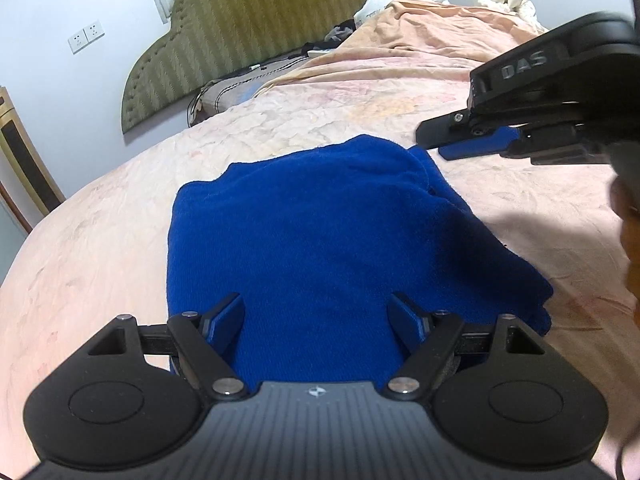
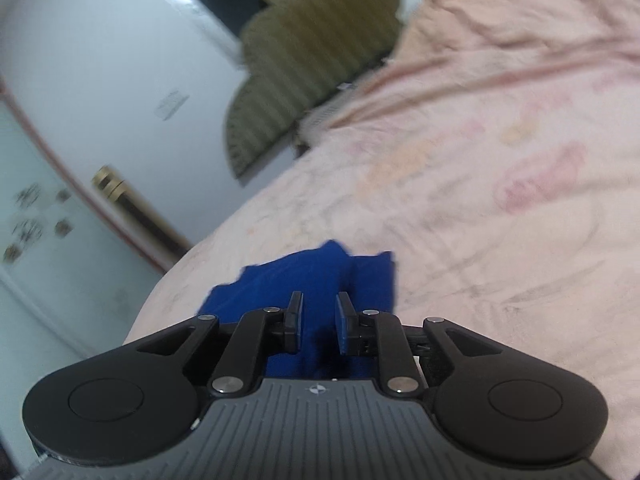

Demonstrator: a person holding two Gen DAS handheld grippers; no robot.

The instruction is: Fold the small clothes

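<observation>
Lying folded on the pale pink floral bedsheet, the deep blue knitted garment sits between the two hand-held grippers, its far right corner rumpled into a loose flap. Over its near edge the left gripper hangs with its blue-padded fingers spread wide and nothing pinched between them. Beside the far right corner the right gripper has its pads parted by a narrow gap, empty, above the cloth.

Left claw wide open; right claw seemingly narrowly parted, empty.
</observation>
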